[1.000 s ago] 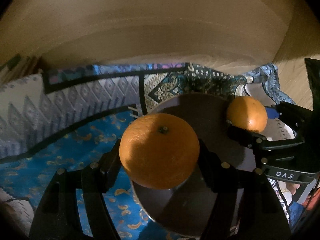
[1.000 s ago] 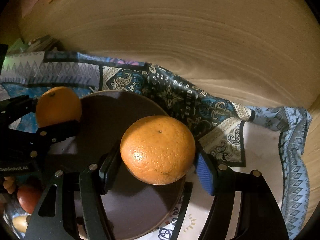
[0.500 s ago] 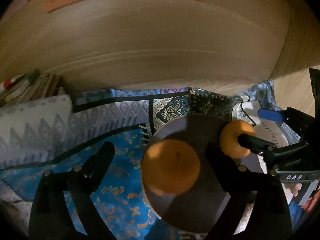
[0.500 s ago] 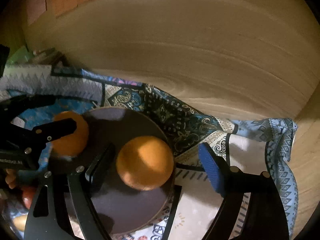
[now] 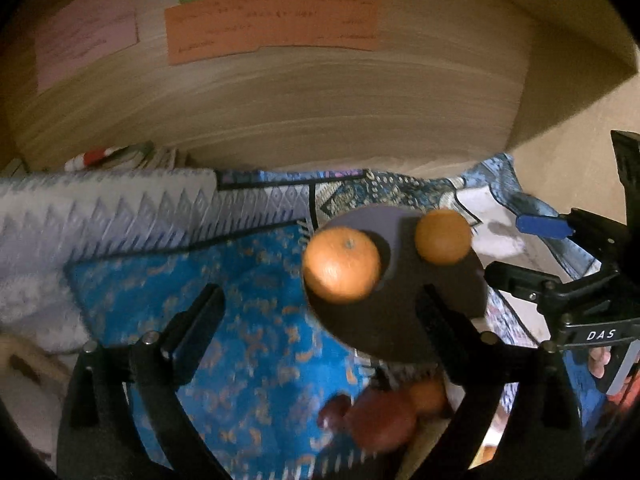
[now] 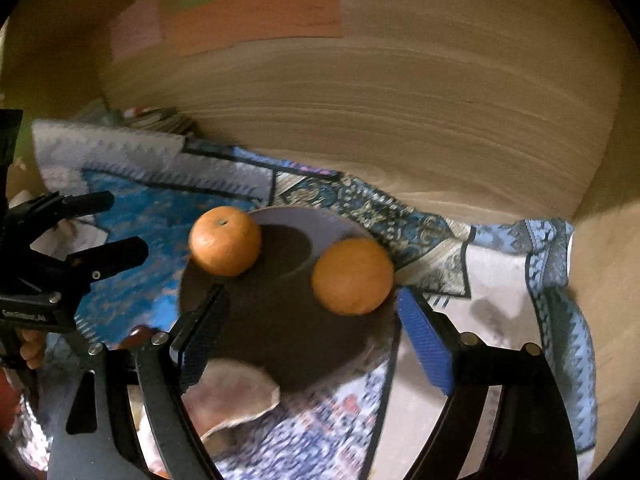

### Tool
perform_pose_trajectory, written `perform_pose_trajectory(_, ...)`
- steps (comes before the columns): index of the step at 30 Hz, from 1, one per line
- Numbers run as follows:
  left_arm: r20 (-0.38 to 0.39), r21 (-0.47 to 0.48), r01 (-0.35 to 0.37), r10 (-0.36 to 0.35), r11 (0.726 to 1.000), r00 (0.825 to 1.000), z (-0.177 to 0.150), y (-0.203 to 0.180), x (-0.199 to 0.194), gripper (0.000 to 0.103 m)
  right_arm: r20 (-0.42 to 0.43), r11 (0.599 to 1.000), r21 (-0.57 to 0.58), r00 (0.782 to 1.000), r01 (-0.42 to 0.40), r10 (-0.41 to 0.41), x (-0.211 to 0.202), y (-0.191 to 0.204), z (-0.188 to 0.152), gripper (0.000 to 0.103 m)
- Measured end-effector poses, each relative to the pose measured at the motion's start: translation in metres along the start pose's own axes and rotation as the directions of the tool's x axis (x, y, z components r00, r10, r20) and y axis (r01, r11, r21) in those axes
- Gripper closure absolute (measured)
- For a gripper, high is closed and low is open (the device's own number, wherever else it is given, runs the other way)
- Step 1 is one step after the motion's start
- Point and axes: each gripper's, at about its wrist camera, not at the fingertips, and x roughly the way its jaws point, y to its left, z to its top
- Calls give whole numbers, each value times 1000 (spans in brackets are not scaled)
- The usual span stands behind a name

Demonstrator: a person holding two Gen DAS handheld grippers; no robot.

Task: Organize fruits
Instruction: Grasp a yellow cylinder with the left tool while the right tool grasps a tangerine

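- On the dark round plate (image 6: 296,344), which lies on a patterned cloth (image 6: 500,264), two oranges sit apart: one orange (image 6: 225,241) at the plate's far left edge, the other orange (image 6: 352,277) at its right edge.
- Below the plate's near edge, in the left wrist view, more fruit (image 5: 380,420) lies blurred and reddish; its kind cannot be told.
- Left tongs (image 5: 320,320): the jaws are opening, wide apart, nothing between the pads, with the nearer orange beyond the tips.
- Right tongs (image 6: 312,340): the jaws stand wide apart and empty, the blue pad (image 6: 424,344) just beside the right-edge orange, not pressing it.
- Both tools point steeply down toward the plate, side by side, each visible in the other's view; fingers (image 6: 30,350) of the person's hand grip the left handle.
- Judged step: letting go and backing off after setting the oranges down.
- To do it well, the pads should clear each orange without brushing it, since round fruit near an edge could roll onto the cloth.
- A straight pull away along the tool's line looks safest, before turning toward the remaining fruit.
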Motion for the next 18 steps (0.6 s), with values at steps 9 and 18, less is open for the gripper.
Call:
perform_pose_trajectory(9, -51, 4, 28, -28, 1000, 998, -59, -5, -25, 4, -4, 999, 39, 1000, 4, -4, -15, 28, -53, 17)
perform_pose_trajectory(18, -76, -15, 76, -77, 997, 994, -107, -19, -45, 4, -11, 993, 117, 1000, -17, 18, -32, 41, -100, 17)
